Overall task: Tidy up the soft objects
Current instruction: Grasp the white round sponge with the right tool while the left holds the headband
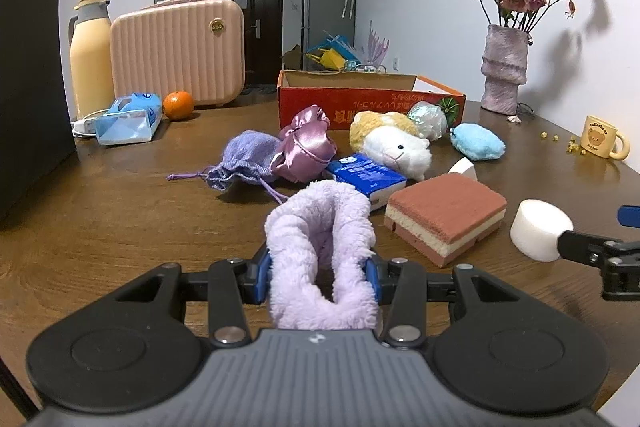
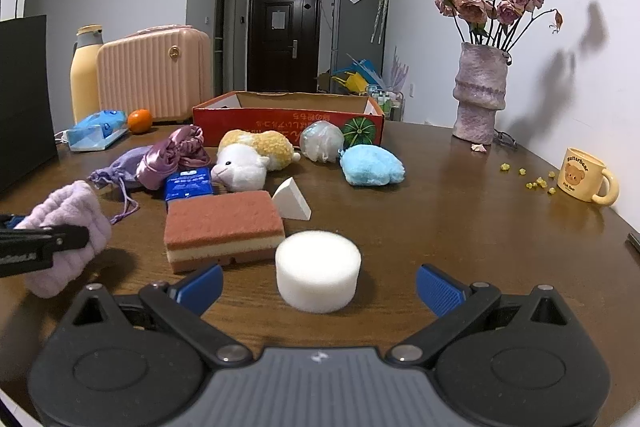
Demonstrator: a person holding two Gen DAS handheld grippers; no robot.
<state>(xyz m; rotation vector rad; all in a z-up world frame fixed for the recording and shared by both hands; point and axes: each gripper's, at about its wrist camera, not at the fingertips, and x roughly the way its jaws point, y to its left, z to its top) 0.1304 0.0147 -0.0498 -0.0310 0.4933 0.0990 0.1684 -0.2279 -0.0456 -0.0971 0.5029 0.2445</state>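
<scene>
Though squeezed, lilac fluffy headband (image 1: 320, 247).

Left gripper (image 1: 318, 273) fingers pinched close on a fluffy band, right gripper (image 2: 319, 285) fingers spread wide, both angled downward

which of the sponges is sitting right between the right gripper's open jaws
The round white sponge. The layered brown sponge lies further back to its left, and the white wedge sponge stands behind it, both outside the right gripper.
</scene>
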